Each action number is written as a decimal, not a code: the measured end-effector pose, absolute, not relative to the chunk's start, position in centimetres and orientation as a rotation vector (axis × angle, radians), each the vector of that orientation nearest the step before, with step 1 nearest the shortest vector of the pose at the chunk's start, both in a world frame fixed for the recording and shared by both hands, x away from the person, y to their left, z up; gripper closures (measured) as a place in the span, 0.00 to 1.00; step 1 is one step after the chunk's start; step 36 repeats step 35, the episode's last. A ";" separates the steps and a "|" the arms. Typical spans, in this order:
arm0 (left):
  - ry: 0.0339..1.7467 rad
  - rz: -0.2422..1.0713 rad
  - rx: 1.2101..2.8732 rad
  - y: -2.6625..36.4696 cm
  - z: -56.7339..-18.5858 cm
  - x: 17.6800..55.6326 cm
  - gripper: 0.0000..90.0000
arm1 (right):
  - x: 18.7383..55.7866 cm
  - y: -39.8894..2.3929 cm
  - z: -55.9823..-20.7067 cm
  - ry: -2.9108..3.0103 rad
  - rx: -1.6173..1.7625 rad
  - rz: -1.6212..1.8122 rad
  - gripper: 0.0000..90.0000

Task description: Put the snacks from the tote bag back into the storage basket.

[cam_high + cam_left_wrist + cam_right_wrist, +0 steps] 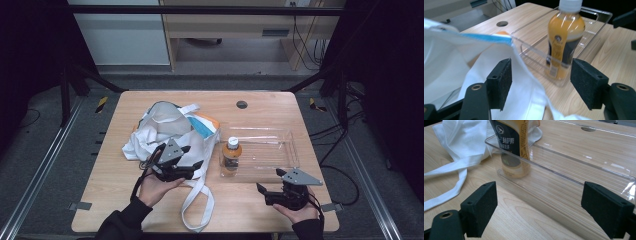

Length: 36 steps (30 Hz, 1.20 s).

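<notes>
A white cloth tote bag (165, 132) lies crumpled at the table's left middle, its strap (197, 205) trailing toward the front edge. A bottle of orange drink (231, 156) with a white cap stands upright in the left end of a clear plastic tray (287, 142). My left gripper (194, 156) hovers over the bag's right side, open. In the left gripper view bag cloth (454, 65) lies below the left gripper (541, 82), and the bottle (565, 37) stands just ahead. My right gripper (269, 180) is open before the tray's front wall (574, 177), nothing between its pads.
Something blue and orange (202, 125) peeks from the bag's mouth. A round cable hole (242, 104) sits near the table's far edge. Black frame posts flank the table, and wooden furniture stands beyond it. Bare wood lies at the front middle.
</notes>
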State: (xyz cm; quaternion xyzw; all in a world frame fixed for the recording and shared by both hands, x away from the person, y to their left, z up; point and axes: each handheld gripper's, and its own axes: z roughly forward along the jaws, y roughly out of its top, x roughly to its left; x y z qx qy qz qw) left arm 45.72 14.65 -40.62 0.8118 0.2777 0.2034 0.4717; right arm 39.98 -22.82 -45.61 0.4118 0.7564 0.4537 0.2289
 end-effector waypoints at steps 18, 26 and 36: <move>0.829 0.531 1.939 22.1 -43.7 43.9 0.34 | 40.1 -23.0 -45.8 2.077 1.145 1.238 0.16; 0.928 0.538 1.909 25.9 -45.2 43.4 0.32 | 40.0 -23.1 -45.9 2.077 1.163 1.217 0.15; 1.003 0.584 1.873 29.8 -45.9 42.7 0.31 | 40.1 -23.1 -46.2 2.091 1.169 1.201 0.15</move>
